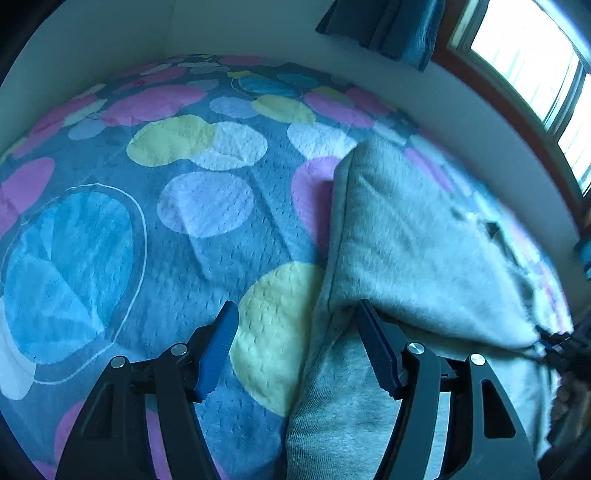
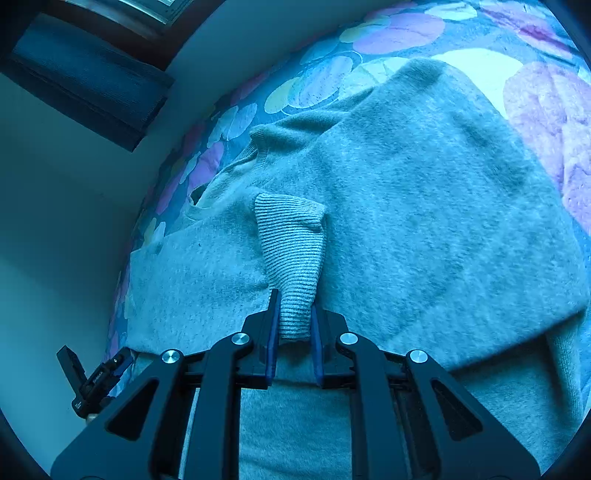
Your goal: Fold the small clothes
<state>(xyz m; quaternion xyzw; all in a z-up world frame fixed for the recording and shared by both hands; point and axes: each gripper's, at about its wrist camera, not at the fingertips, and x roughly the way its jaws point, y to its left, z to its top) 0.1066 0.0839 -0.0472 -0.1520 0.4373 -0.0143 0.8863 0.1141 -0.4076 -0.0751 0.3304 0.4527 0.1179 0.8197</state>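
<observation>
A small grey knit sweater [image 2: 424, 192] lies on the bed; its folded edge shows in the left wrist view [image 1: 413, 236]. My right gripper [image 2: 294, 321] is shut on the ribbed sleeve cuff [image 2: 291, 243] and holds it over the sweater's body, near the neckline [image 2: 255, 155]. My left gripper [image 1: 295, 314] is open, low over the bedspread at the sweater's left edge; its right finger [image 1: 376, 343] touches the grey fabric, with nothing gripped between the pads.
The bed has a blue bedspread [image 1: 184, 251] with pastel dots. A wall [image 1: 461, 110] runs along the bed's far side, with a window [image 1: 528, 62] and a dark curtain [image 1: 388, 26]. The other gripper's tip [image 2: 92, 380] shows at lower left in the right wrist view.
</observation>
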